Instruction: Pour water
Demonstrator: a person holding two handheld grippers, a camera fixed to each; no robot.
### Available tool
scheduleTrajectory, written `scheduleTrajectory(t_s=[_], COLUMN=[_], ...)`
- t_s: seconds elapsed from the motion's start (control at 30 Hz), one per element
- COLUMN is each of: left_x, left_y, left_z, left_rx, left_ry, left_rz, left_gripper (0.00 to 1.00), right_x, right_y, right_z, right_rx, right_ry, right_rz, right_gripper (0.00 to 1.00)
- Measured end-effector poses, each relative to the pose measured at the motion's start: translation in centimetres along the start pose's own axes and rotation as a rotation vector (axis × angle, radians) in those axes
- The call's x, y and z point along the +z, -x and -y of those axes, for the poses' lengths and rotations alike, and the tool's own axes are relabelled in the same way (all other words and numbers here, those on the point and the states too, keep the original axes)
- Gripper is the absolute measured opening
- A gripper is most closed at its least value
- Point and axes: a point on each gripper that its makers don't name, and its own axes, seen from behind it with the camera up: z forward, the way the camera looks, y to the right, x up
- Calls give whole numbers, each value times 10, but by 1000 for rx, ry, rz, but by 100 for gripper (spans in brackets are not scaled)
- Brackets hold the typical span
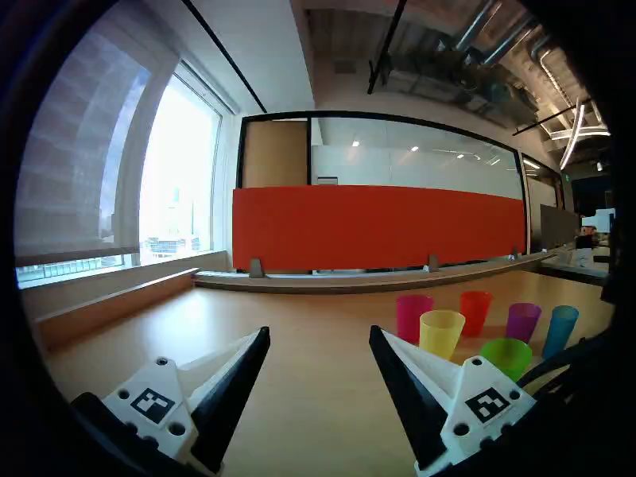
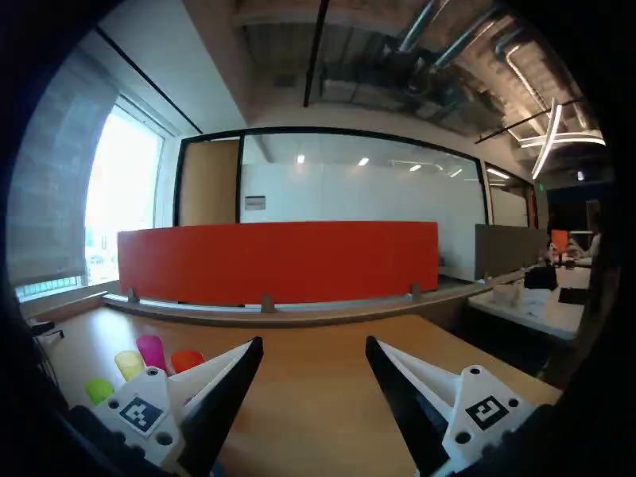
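Pale wood surface [image 1: 318,358] with a loose cluster of plastic cups standing on it, off to the right in the left gripper view. Back row, left to right: pink cup [image 1: 413,314], orange cup [image 1: 475,310], purple cup [image 1: 522,320], blue cup [image 1: 560,330]. Up front: yellow cup [image 1: 441,332] right beside the pink one, green cup [image 1: 506,356] nearest. All upright, rims up, huddled close.

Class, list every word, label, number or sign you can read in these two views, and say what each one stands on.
No text reads clearly.
Small sign on the glass wall: too small and blurred to read.
Square black-and-white tags on the left gripper and right gripper: coded patterns, no letters or numbers.
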Motion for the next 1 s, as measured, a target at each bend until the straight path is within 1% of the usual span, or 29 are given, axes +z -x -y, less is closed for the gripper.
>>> scheduleTrajectory(t_s=[0.2, 0.3, 0.67, 0.87, 1.0], left_x=[0, 0, 0, 0, 0], left_y=[0, 0, 0, 0, 0], left_z=[0, 0, 0, 0, 0], left_rx=[0, 0, 0, 0, 0], left_ry=[0, 0, 0, 0, 0], left_rz=[0, 0, 0, 0, 0], left_gripper=[93, 92, 93, 92, 93], right_x=[2, 4, 7, 10, 11], right_y=[9, 16, 32, 41, 47], right_z=[9, 11, 17, 20, 24], right_rx=[-47, -54, -15, -4, 16], right_ry=[-19, -19, -55, -76, -91], right_rz=[-12, -11, -38, -48, -55], right_gripper=[100, 100, 100, 100, 100])
